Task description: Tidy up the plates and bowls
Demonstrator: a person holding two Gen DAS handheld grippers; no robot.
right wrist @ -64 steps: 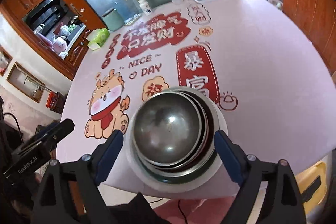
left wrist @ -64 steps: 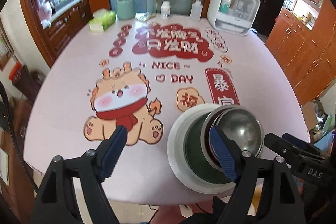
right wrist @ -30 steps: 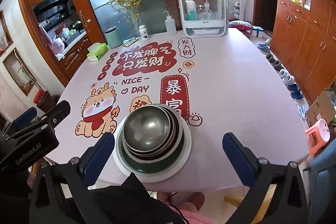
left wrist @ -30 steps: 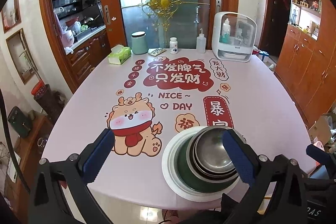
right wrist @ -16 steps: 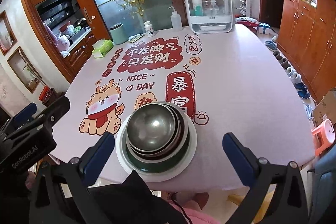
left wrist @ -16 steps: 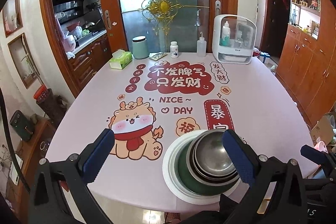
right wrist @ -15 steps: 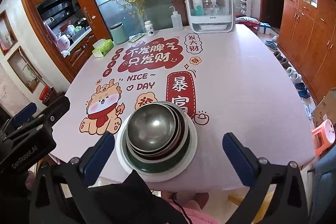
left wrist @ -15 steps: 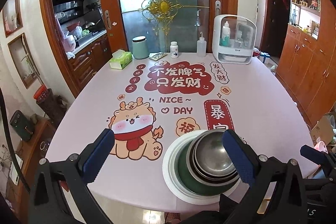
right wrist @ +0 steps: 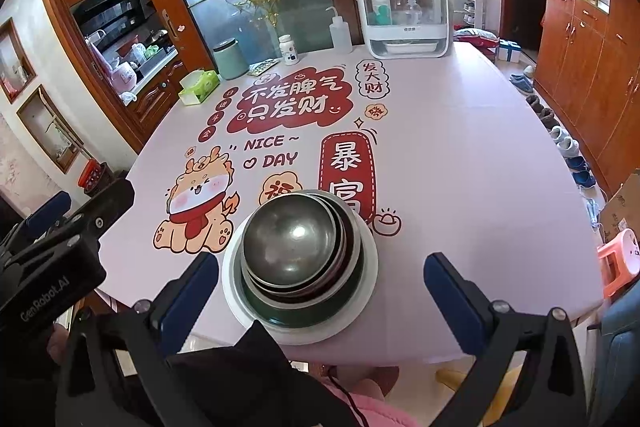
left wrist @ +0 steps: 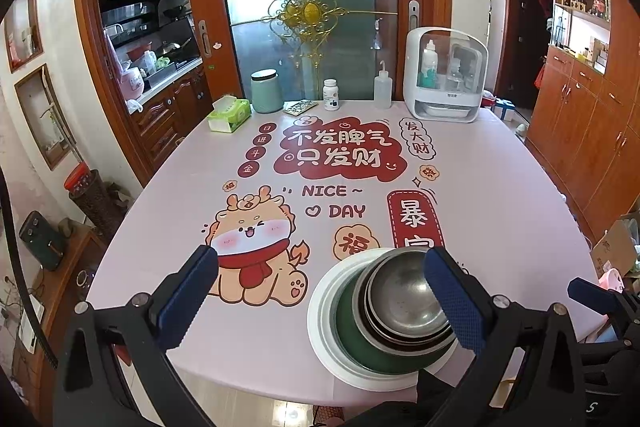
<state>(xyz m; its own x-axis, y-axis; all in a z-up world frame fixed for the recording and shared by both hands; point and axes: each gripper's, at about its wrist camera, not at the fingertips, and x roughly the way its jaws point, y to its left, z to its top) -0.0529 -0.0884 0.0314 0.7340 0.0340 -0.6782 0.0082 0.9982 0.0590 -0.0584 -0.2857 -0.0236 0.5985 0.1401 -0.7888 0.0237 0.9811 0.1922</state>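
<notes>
A stack stands near the table's front edge: a white plate (left wrist: 320,323) (right wrist: 368,279) at the bottom, a dark green bowl (left wrist: 352,335) (right wrist: 264,307) on it, and nested steel bowls (left wrist: 400,299) (right wrist: 292,239) on top. My left gripper (left wrist: 320,295) is open and empty, held back above the front edge, left of the stack. My right gripper (right wrist: 320,291) is open and empty, held back with the stack between its spread fingers but well clear of it.
The pink table (left wrist: 500,195) has a printed cartoon cloth. At its far edge stand a white dispenser box (left wrist: 444,75), a squeeze bottle (left wrist: 382,87), a pill bottle (left wrist: 330,95), a green canister (left wrist: 266,91) and a tissue pack (left wrist: 230,115). Wooden cabinets line the right wall.
Both grippers have pulled back and up from the stack, then held nearly still over the last half second. The stack has not moved.
</notes>
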